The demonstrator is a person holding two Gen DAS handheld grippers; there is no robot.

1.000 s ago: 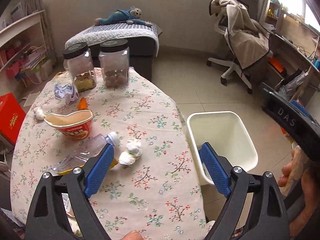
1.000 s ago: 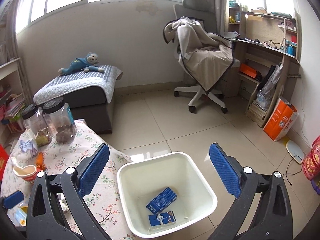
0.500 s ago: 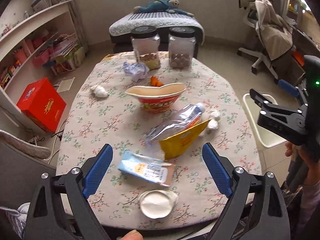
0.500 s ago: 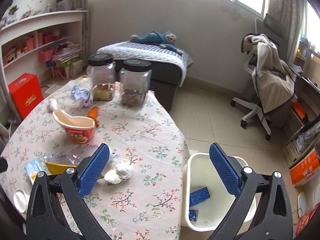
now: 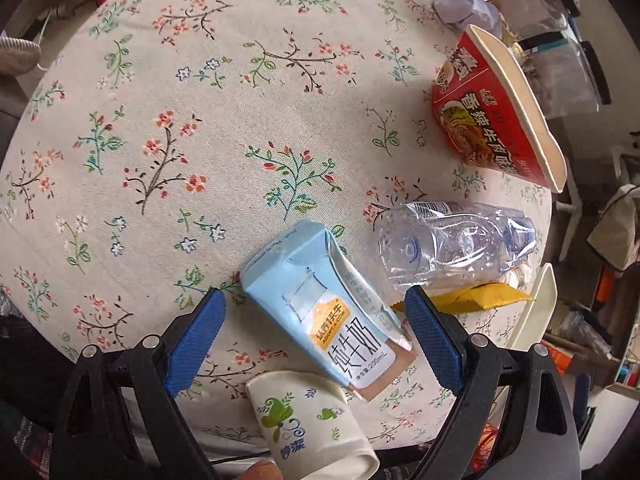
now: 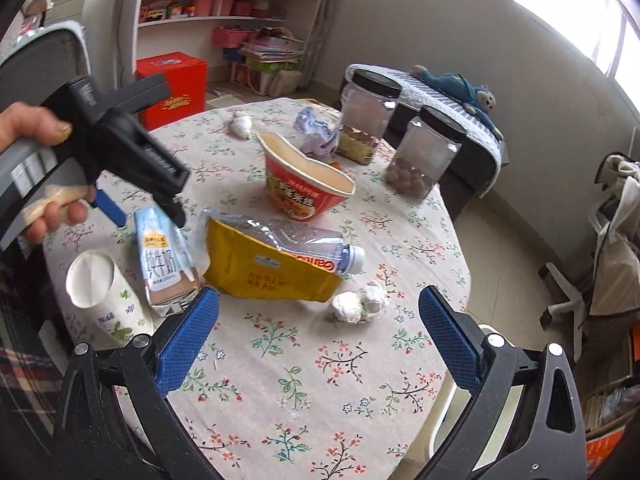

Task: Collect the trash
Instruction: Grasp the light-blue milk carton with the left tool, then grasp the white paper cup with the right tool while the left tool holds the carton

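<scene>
Pale plaster wall (image 6: 420,20), bright window (image 6: 580,12) upper right — daylight. White open bookshelf (image 6: 224,12) at back, grey upholstered bench (image 6: 472,128) under a quilted cover, beige tiled floor (image 6: 500,232) — white-based swivel chair (image 6: 568,292) right.

The milk carton (image 5: 320,300) reads 纯牛奶; the noodle bowl (image 5: 492,120), 香辣牛肉.

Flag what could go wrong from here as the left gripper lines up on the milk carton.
1. The left gripper is open astride the milk carton, whose near end rests against the tipped paper cup at the table edge; lifting may roll the cup off.
2. The right pad sits close to the yellow pouch and crushed bottle; closing could snag them.
3. The carton looks torn open and flattened, so it may buckle and slip.
</scene>
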